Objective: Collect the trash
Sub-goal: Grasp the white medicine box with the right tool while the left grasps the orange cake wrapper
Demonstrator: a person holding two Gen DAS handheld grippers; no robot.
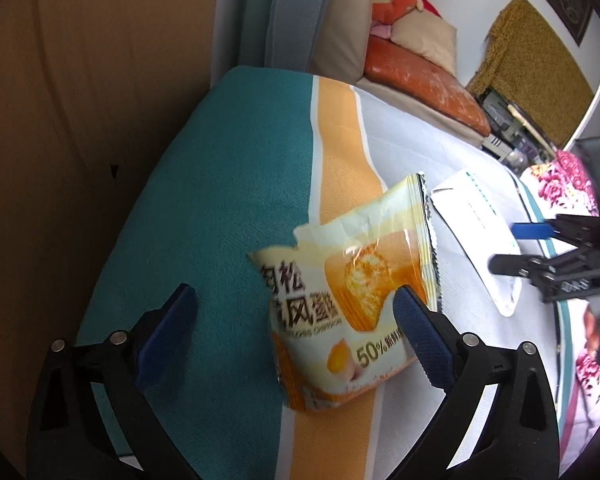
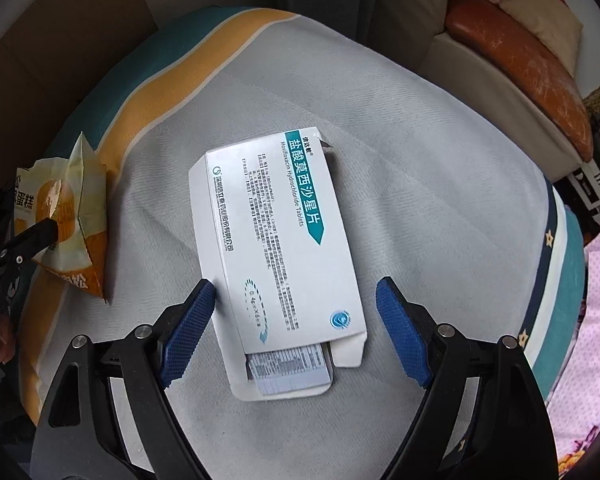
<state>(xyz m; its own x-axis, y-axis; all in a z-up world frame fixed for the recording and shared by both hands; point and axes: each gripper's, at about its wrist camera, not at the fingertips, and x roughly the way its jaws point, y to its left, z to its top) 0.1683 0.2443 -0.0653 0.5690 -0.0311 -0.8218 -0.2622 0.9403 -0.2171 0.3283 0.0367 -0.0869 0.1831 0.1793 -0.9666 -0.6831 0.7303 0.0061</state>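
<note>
Snack wrapper (image 1: pixel 352 292) on striped cloth (image 1: pixel 236 184) near sofa (image 1: pixel 420 80)

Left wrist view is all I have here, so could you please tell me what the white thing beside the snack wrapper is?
Observer: It is a white medicine box with teal lettering, lying flat on the grey part of the cover.
Operator: Thank you. Is it closed?
Observer: No, the near end is open and a folded leaflet shows inside.
Operator: Where is the right gripper relative to it?
Observer: The right gripper is open with its fingers on either side of the box's near end; the left finger is close by the box edge.
</note>
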